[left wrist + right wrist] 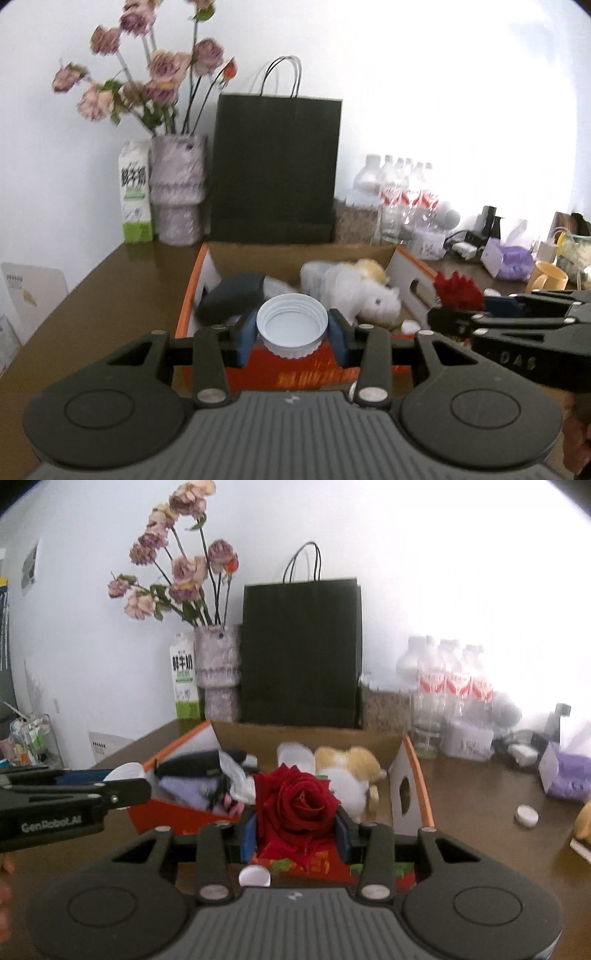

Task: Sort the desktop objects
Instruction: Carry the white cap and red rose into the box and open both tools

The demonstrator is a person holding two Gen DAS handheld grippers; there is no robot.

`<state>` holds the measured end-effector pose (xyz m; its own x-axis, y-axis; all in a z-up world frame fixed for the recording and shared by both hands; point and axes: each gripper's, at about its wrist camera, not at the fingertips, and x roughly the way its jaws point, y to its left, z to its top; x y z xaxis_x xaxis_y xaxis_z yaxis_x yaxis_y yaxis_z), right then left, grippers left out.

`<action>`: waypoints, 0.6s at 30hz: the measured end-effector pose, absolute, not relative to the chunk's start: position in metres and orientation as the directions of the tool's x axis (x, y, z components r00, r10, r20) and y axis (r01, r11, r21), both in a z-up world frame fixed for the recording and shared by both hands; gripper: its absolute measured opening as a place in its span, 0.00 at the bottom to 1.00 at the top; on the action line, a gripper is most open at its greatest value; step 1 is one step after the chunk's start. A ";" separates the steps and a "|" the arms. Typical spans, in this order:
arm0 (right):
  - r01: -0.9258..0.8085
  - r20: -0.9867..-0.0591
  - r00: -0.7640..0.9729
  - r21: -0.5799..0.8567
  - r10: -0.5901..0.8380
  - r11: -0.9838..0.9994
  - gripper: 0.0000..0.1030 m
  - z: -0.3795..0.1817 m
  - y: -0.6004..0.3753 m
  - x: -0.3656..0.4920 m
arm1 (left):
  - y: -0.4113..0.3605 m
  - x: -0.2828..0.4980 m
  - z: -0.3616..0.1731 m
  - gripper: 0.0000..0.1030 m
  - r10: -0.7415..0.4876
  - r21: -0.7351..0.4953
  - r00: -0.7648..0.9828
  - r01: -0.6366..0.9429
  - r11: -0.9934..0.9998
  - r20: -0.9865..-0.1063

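Now the left gripper (292, 330) clamps a white lid (292, 325), held over the near edge of the box (413, 273). Beside it, the right gripper (297, 825) pinches a red rose (301, 805), with a plush toy (351, 771) just beyond inside the box.

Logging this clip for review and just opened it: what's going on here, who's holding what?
A person is sorting desk clutter with two handheld grippers. The left gripper is shut on a white jar lid, and the right gripper is shut on a red rose. Both are held at the near edge of an open cardboard box on the brown table. The box already holds a plush toy and a dark item. Another small white cap lies on the table to the right.
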<state>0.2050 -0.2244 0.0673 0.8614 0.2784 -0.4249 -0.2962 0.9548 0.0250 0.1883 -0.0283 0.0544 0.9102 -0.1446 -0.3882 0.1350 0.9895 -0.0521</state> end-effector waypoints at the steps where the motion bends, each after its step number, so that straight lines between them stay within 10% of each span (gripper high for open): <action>1: -0.297 -0.420 0.864 0.023 0.279 0.955 0.39 0.070 -0.224 0.207 | -0.031 0.191 0.058 0.40 -0.146 -0.047 0.914 0.139 0.989 -0.377; 18: -0.216 -0.409 0.883 0.079 0.229 0.973 0.39 0.055 -0.229 0.287 | -0.047 0.274 0.044 0.40 -0.117 -0.061 0.929 0.102 0.993 -0.351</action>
